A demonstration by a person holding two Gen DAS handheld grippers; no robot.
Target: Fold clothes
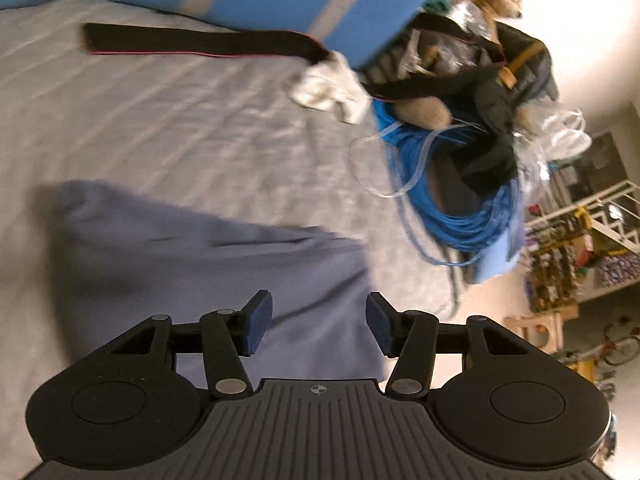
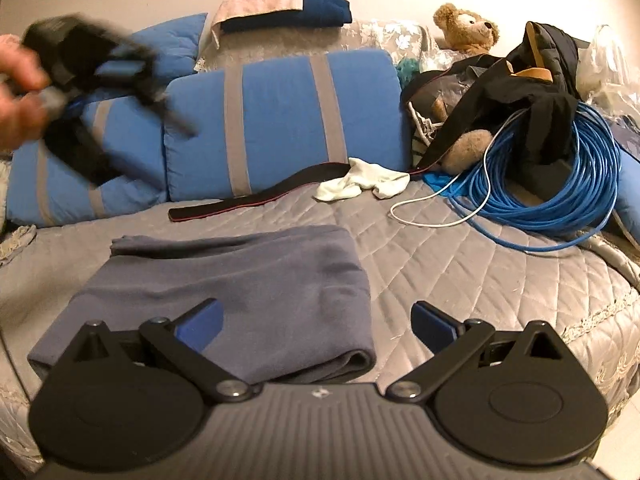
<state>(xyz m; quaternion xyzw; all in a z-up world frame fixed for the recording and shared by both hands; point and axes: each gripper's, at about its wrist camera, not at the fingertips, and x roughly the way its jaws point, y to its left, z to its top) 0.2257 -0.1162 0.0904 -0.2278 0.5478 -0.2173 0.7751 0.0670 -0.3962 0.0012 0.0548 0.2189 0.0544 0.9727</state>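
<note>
A folded blue-grey garment lies flat on the quilted grey bed cover, its thick fold edge nearest the right wrist camera. My right gripper hovers over that near edge, jaws wide open with nothing between them. In the left wrist view the same garment is blurred under my left gripper, which points steeply down at it. This gripper is open, and its blue pads are clear of the cloth. A hand carries it, smeared by motion, at the upper left of the right wrist view.
Blue pillows with grey stripes line the back of the bed. In front of them lie a black strap and white socks. A coil of blue cable, dark clothes and a teddy bear crowd the right side.
</note>
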